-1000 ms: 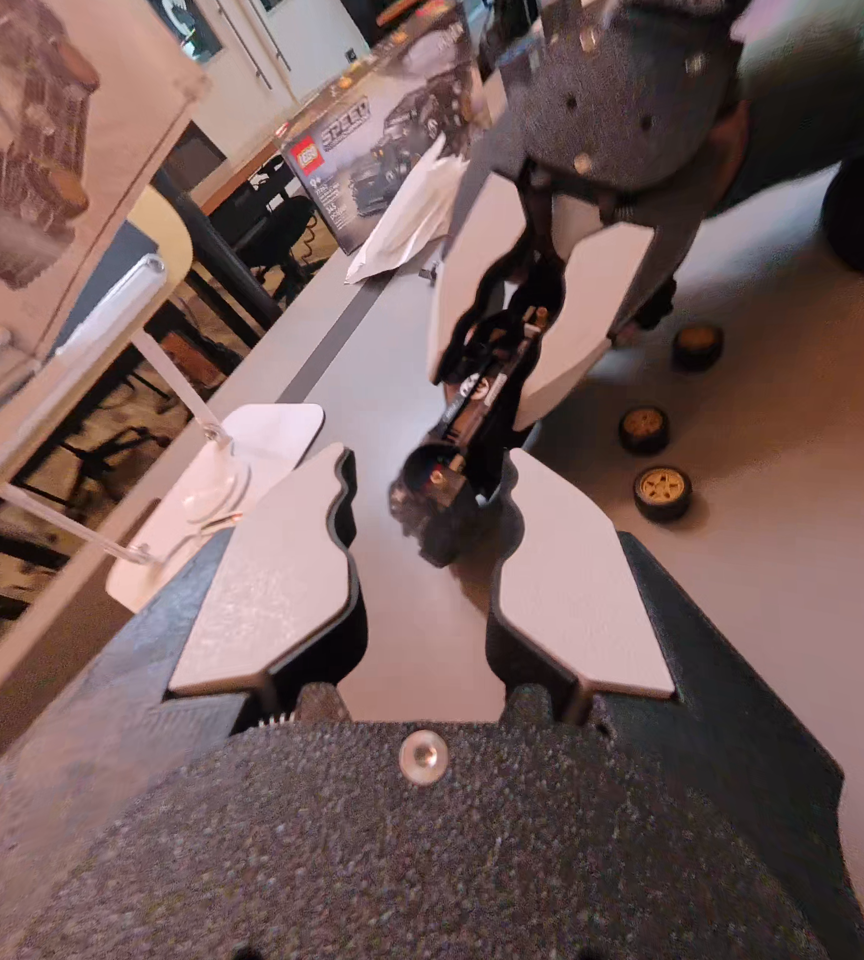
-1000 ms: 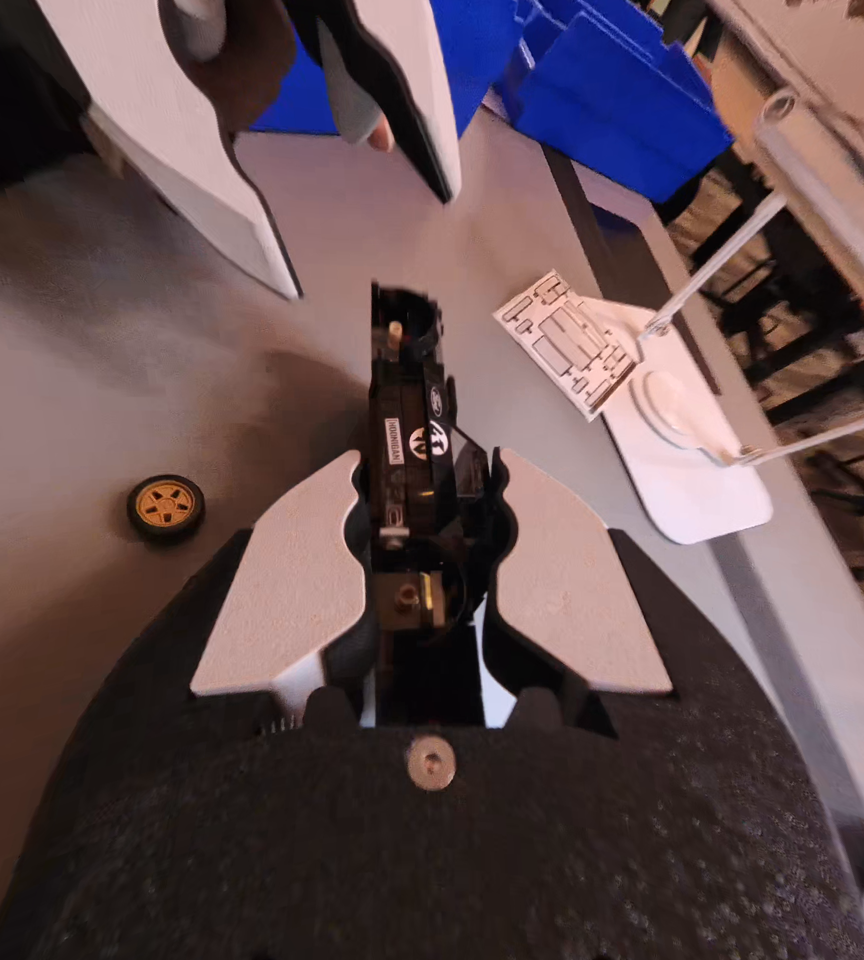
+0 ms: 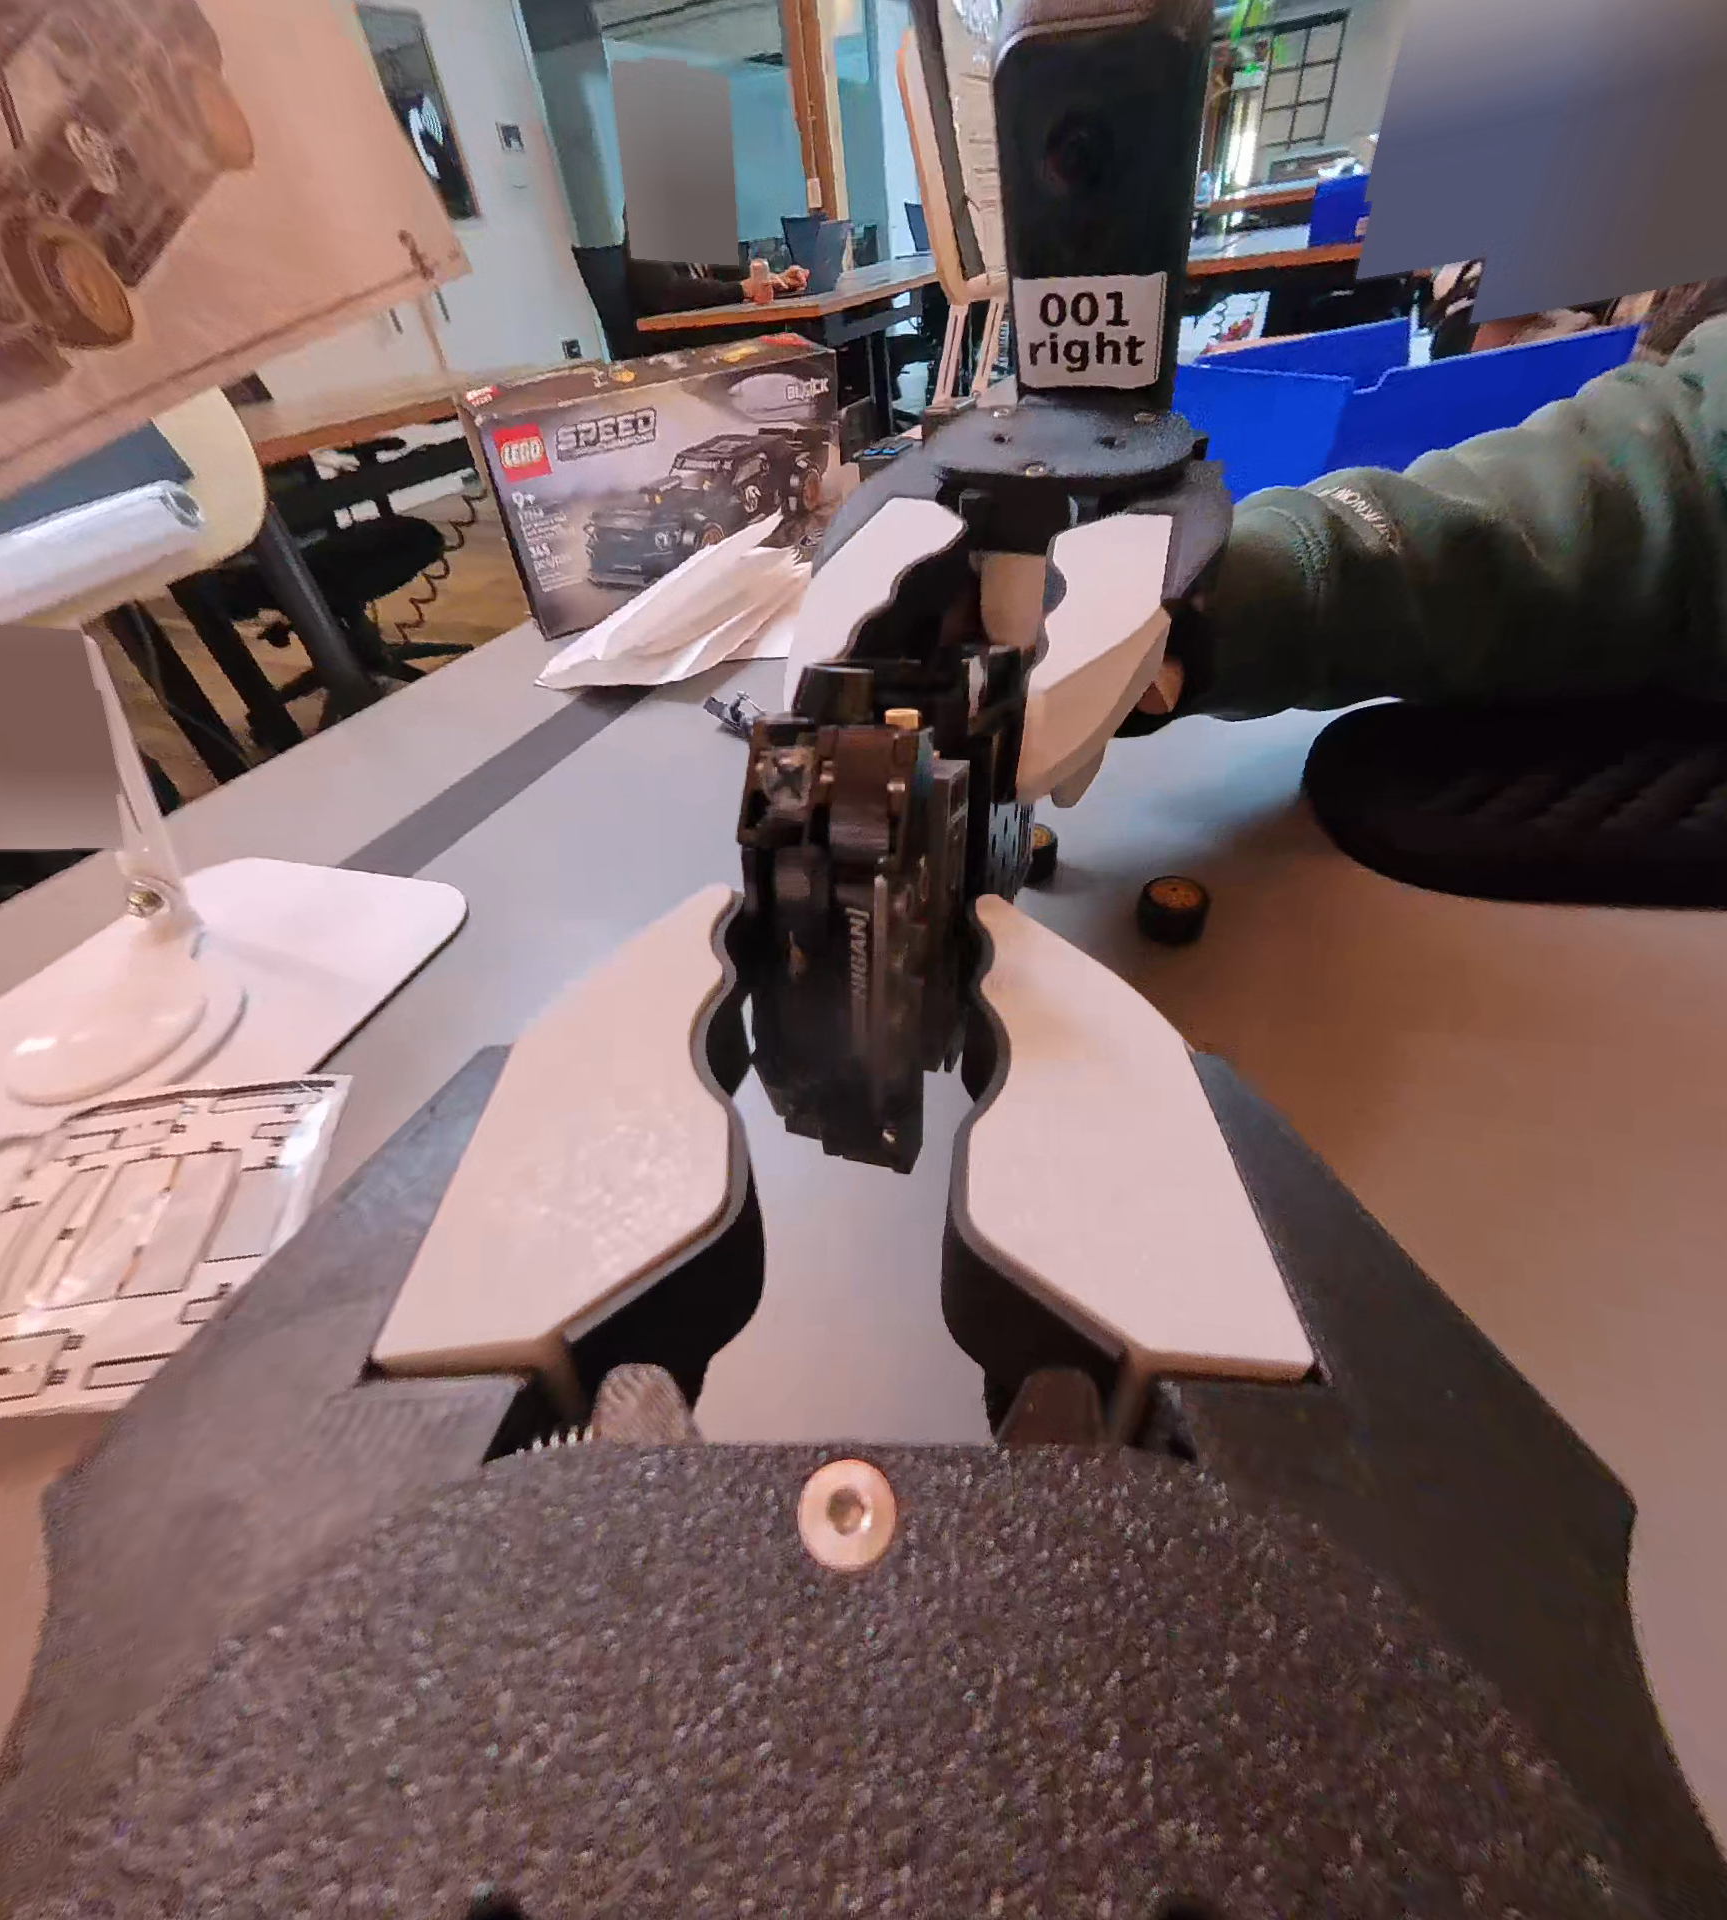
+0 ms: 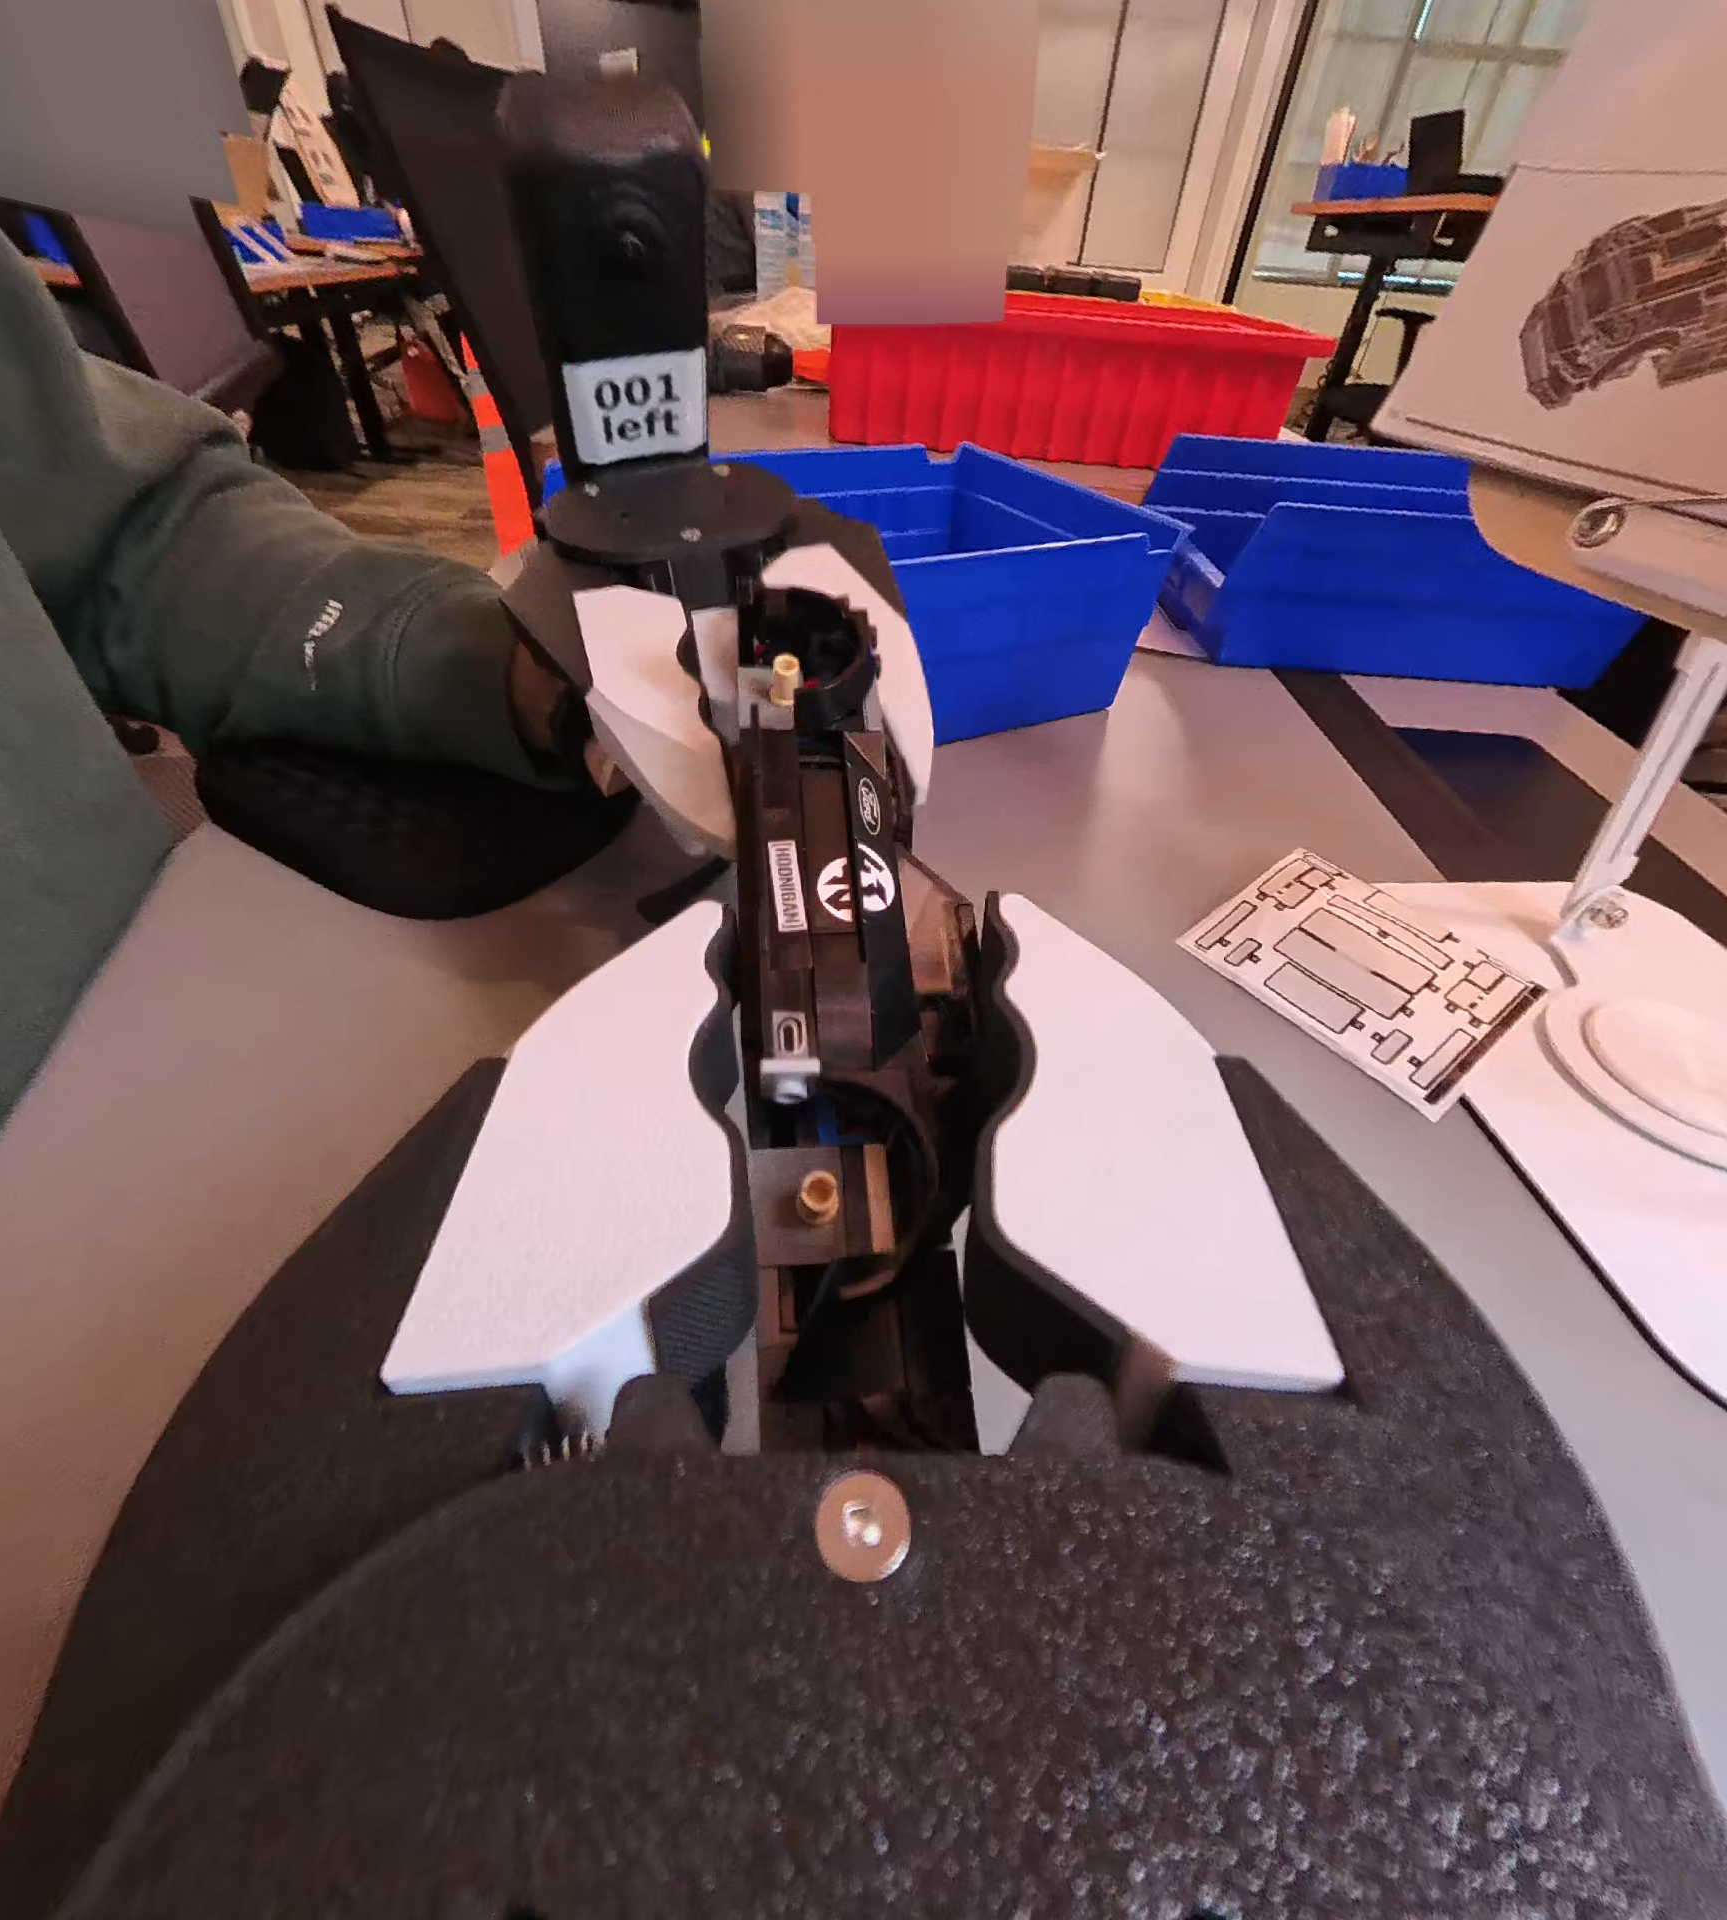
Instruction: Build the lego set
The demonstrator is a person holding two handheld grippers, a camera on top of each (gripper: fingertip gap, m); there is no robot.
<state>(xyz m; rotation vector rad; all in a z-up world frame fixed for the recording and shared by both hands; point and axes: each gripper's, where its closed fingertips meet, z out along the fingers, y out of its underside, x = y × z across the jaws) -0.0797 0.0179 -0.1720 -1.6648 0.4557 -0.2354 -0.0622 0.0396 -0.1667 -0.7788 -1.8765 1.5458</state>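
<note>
Both hand-held grippers are clamped on the black lego car body [image 3: 864, 935], which is held turned on its side, lifted clear of the grey table [image 3: 1461, 1195]; the left gripper [image 3: 854, 997] is closed on one end of it, its white fingers [image 3: 620, 1132] pressed against the flanks, and the right gripper [image 4: 854, 1049] is closed on the other end, the body running far back between its fingers [image 4: 1119, 1122]; in the right wrist view two tan axle pins are seen on the upturned side, one near [image 4: 817, 1195] and one far [image 4: 786, 677], both bare of wheels; loose wheels with gold hubs [image 3: 1173, 902] lie on the table to the right of the car in the left wrist view; a sticker sheet [image 4: 1358, 977] lies beside the white base of the instruction stand [image 4: 1669, 1060], and the set's box [image 3: 661, 488] stands at the far edge with blue bins [image 4: 1025, 582] elsewhere on the table; the step in hand is judged to be the fitting of the wheels, with the body being handed or steadied between the two tools; for the next move one gripper would have to be released while the other keeps the body firm, a wheel fetched from the table, its hub lined up squarely with a bare pin, and pressed on straight, since a skewed push could twist the body out of the single remaining grip.
</note>
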